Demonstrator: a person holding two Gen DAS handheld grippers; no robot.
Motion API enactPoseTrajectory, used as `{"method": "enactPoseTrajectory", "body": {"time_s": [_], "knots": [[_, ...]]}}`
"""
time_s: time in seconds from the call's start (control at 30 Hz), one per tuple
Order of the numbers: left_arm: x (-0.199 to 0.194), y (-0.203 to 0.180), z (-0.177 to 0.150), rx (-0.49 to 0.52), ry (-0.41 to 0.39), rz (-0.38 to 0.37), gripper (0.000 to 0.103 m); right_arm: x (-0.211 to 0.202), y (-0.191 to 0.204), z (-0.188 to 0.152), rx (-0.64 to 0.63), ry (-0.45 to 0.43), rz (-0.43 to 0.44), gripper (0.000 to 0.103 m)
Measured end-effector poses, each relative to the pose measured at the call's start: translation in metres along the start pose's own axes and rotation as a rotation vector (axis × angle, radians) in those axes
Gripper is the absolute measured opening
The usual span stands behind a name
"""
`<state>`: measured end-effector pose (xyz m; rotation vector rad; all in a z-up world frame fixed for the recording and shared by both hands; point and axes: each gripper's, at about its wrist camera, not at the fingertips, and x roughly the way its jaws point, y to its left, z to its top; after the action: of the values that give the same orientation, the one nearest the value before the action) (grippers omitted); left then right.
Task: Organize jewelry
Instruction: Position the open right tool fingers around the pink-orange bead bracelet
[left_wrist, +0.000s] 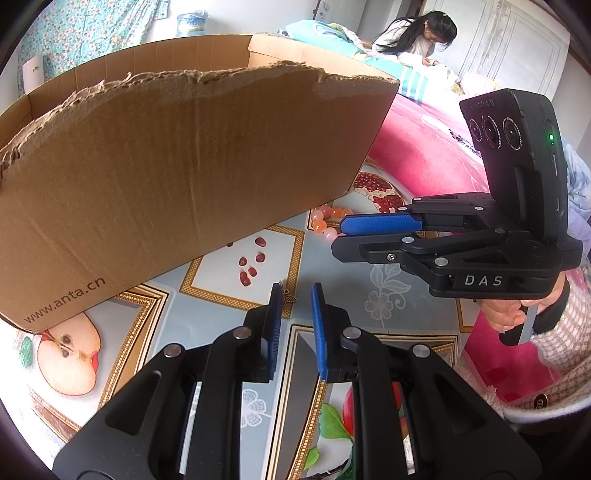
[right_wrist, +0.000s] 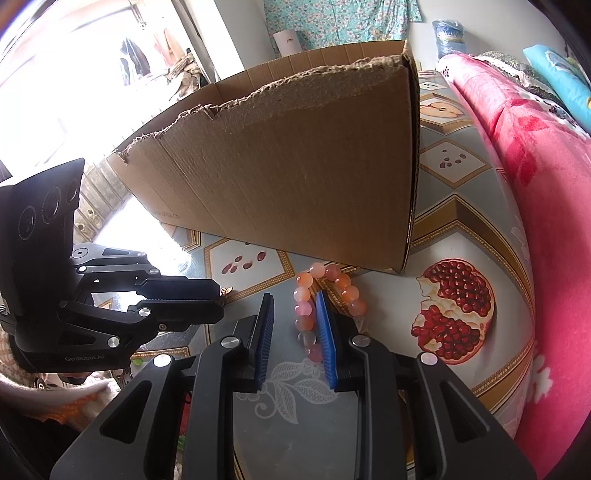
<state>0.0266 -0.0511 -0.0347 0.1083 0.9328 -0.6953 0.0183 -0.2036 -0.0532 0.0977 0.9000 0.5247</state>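
Pink-and-orange round-bead bracelet lay on the counter's fruit-print oilcloth, just in front of the torn brown cardboard box, near its right corner. Right tool was released, blue pads apart, w/ one side of the bead loop between them; not gripping anything. Left tool also released, jaws parted over the cloth, empty. A small bronze leaf-shaped charm sat by its left pad tip; can't tell if touching. Pink blanket lay to the right.
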Motion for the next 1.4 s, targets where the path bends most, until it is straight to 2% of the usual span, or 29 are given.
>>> {"method": "enactPoseTrajectory", "body": {"time_s": [0.33, 0.5, 0.8, 1.23, 1.4], "knots": [[-0.002, -0.001, -0.002, 0.006, 0.004, 0.003, 0.015, -0.001, -0.002, 0.000, 0.005, -0.005, 0.002, 0.024], [-0.004, -0.006, 0.003, 0.080, -0.018, 0.049, 0.015, -0.002, -0.006, 0.000, 0.012, -0.011, 0.015, 0.024], [0.003, -0.016, 0.003, 0.221, 0.021, 0.107, 0.015, -0.001, -0.006, 0.000, 0.009, -0.010, 0.017, 0.024], [0.008, -0.012, 0.006, 0.230, 0.049, 0.089, 0.015, -0.001, -0.007, 0.000, 0.008, -0.011, 0.017, 0.024], [0.012, -0.018, 0.007, 0.247, 0.061, 0.113, 0.015, -0.001, -0.007, 0.001, 0.009, -0.012, 0.017, 0.024]]}}
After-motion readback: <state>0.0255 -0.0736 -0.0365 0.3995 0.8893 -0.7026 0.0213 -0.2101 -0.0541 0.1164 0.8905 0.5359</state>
